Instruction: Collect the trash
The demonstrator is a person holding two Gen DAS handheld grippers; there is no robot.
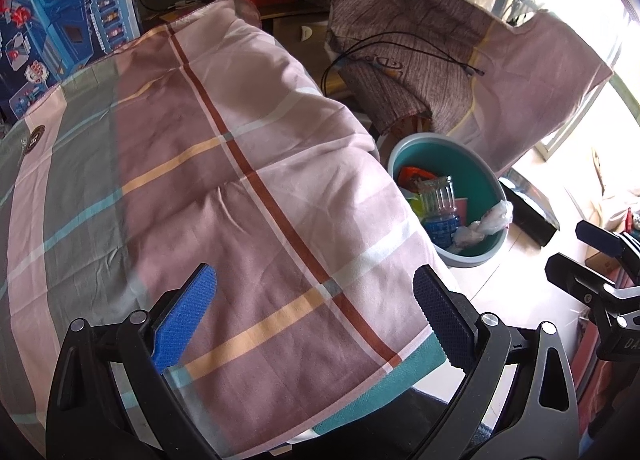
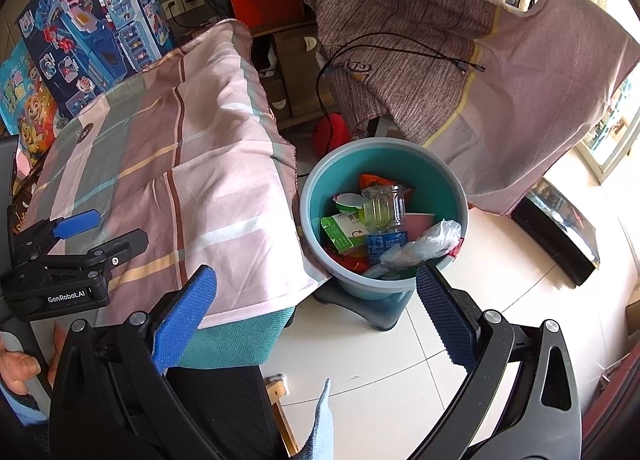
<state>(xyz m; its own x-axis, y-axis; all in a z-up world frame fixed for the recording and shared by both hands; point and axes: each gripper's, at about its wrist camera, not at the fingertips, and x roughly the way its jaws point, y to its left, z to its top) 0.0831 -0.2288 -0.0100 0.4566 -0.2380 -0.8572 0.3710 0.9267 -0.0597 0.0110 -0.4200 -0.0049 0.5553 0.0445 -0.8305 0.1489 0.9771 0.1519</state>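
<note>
Both grippers' fingers gape wide, empty; bin rim touches the tablecloth edge

Left tongs spread wide, nothing between the pads. Right tongs likewise wide and empty. Left tongs visible at 9 o'clock in right view; bare hand at 8 o'clock.

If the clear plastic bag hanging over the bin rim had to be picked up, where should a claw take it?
Grip the twisted neck of the plastic bag, coming from above. It is bunched narrow there and lies on top of the other trash inside the bin, near its front rim, so nothing covers it.
</note>
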